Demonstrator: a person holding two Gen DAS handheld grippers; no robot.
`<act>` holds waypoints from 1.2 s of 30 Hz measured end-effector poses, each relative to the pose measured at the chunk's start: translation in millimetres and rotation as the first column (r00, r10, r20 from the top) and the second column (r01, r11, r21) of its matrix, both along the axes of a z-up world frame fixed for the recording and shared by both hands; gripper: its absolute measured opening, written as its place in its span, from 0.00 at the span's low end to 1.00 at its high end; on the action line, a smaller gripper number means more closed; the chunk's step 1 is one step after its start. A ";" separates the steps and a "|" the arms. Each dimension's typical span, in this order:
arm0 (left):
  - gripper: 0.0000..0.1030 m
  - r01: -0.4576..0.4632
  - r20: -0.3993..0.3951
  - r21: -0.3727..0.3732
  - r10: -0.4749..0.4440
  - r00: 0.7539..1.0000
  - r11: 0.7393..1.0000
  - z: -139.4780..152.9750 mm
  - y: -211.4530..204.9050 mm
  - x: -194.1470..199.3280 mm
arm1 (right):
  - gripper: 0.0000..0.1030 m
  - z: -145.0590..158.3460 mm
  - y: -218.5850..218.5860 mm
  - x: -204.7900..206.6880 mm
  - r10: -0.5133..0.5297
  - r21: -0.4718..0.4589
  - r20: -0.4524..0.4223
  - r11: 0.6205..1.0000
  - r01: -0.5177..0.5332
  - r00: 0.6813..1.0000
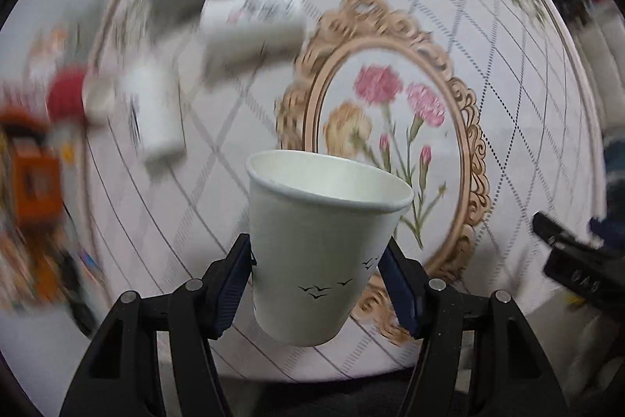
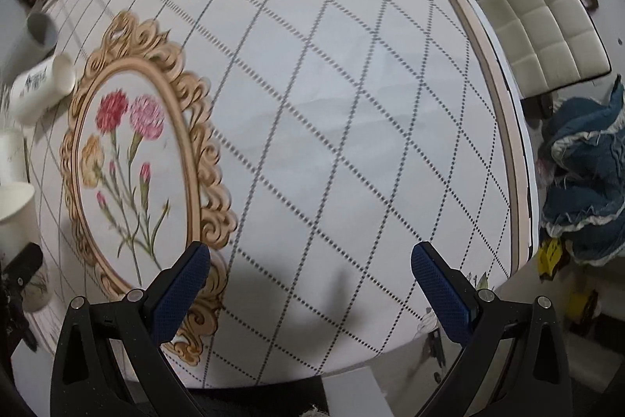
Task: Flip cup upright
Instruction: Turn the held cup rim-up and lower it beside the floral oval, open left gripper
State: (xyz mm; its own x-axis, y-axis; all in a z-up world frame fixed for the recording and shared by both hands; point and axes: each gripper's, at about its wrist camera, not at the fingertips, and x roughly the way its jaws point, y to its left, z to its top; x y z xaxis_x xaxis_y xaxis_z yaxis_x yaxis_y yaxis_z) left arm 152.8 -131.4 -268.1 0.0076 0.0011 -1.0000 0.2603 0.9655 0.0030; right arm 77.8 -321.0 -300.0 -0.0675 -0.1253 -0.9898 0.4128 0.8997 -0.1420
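Blue padded fingers [image 1: 234,284] of the left gripper [image 1: 316,284] are pressed against the lower wall of a white paper cup [image 1: 324,245], one on each side, so the cup is clamped between them. It is held mouth-up, tilted slightly, and appears to be lifted clear of the table [image 1: 488,73], above the oval flower picture [image 1: 390,127] printed on the cloth. Such a cup is judged to be very light and thin-walled: it is easily crushed by a hard squeeze, and its smooth tapered side may slide in a loose one. The hold is best kept low on the wall, near the stiffer base, with gentle pressure only. Once the base is flat on the cloth, little more than a careful release should be needed. In the right wrist view, the right gripper [image 2: 310,284] is seen with its fingers spread wide and nothing between them, hanging over a bare patch of the checked cloth. Several other white cups [image 1: 250,26] are seen lying on their sides at the far left of the table, blurred.
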 end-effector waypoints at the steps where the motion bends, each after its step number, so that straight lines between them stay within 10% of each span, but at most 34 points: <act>1: 0.59 -0.047 -0.037 -0.032 0.046 0.998 0.998 -6.4 7.7 -3.7 | 1.00 0.4 1.7 -0.1 0.003 -0.002 -0.002 1.000 -0.003 1.000; 9: 0.59 -0.241 -0.204 -0.077 0.221 0.954 0.968 -53.8 32.5 -7.3 | 1.00 -15.6 14.1 -20.8 0.022 -0.016 -0.045 1.000 -0.022 0.999; 17: 0.61 -0.203 -0.228 -0.041 0.189 0.955 0.978 -81.3 26.1 -11.6 | 1.00 -34.7 -11.2 -29.0 0.003 -0.022 -0.088 1.000 -0.005 0.996; 22: 0.89 -0.168 -0.227 -0.018 0.160 0.961 0.986 -91.5 20.6 -13.1 | 1.00 -40.6 -27.4 -32.6 -0.008 -0.022 -0.093 1.000 0.006 0.996; 36: 0.90 -0.148 -0.217 -0.004 0.143 0.966 0.989 -95.0 27.3 -24.3 | 1.00 -41.0 -22.5 -33.2 -0.002 -0.024 -0.091 1.000 0.000 0.996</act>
